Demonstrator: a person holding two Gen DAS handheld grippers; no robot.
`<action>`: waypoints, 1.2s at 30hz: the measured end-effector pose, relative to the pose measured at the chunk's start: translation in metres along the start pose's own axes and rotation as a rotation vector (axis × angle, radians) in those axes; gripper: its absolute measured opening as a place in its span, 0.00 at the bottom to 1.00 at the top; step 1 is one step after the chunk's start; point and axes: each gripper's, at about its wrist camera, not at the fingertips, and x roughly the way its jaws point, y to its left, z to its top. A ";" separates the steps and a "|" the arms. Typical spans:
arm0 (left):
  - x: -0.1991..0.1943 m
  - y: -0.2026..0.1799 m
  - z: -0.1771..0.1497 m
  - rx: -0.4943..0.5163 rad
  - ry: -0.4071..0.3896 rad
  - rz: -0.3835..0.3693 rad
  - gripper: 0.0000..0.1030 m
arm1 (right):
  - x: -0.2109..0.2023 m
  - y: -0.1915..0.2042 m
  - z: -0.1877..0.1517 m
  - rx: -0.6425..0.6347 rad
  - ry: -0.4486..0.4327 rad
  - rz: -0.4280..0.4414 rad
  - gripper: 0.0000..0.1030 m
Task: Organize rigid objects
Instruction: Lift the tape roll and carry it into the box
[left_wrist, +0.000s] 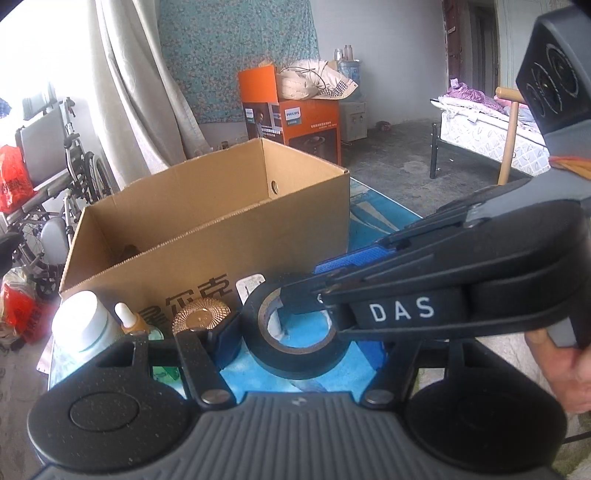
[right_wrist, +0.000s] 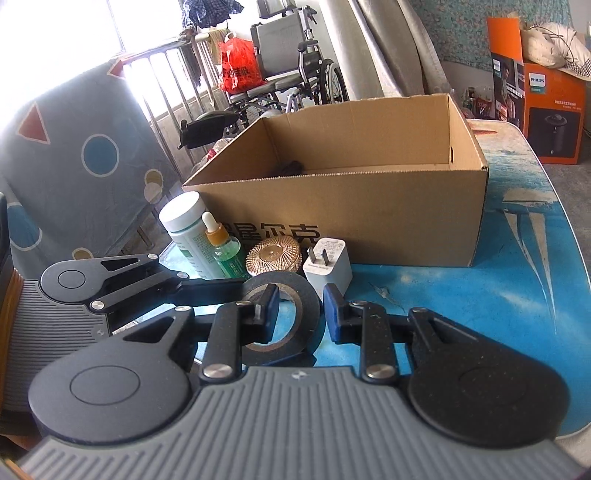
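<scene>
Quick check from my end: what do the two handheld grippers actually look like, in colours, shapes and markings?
Both match: ribbed grey body, two round black discs, black linkage bars with silver rivets, blue pads on the fingertips. The right gripper shows white "DAS" lettering on its side in the left wrist view. The left gripper shows no lettering. A bare hand grips the right one.

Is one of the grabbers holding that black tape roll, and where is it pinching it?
The right gripper straddles the tape roll, one finger inside the hole, one outside the rim. The fingers look apart, so nothing is held yet.

Right tool (right_wrist: 301, 308) straddles the tape roll (right_wrist: 295, 314) (jaws apart) before the cardboard box (right_wrist: 369, 206).
</scene>
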 end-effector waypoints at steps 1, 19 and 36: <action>-0.003 0.001 0.005 0.005 -0.014 0.008 0.66 | -0.003 0.002 0.006 -0.010 -0.015 0.002 0.24; 0.079 0.142 0.133 -0.066 0.175 0.013 0.66 | 0.120 -0.013 0.215 -0.054 0.188 0.144 0.25; 0.241 0.220 0.109 -0.200 0.550 -0.029 0.66 | 0.328 -0.066 0.203 0.159 0.577 0.150 0.29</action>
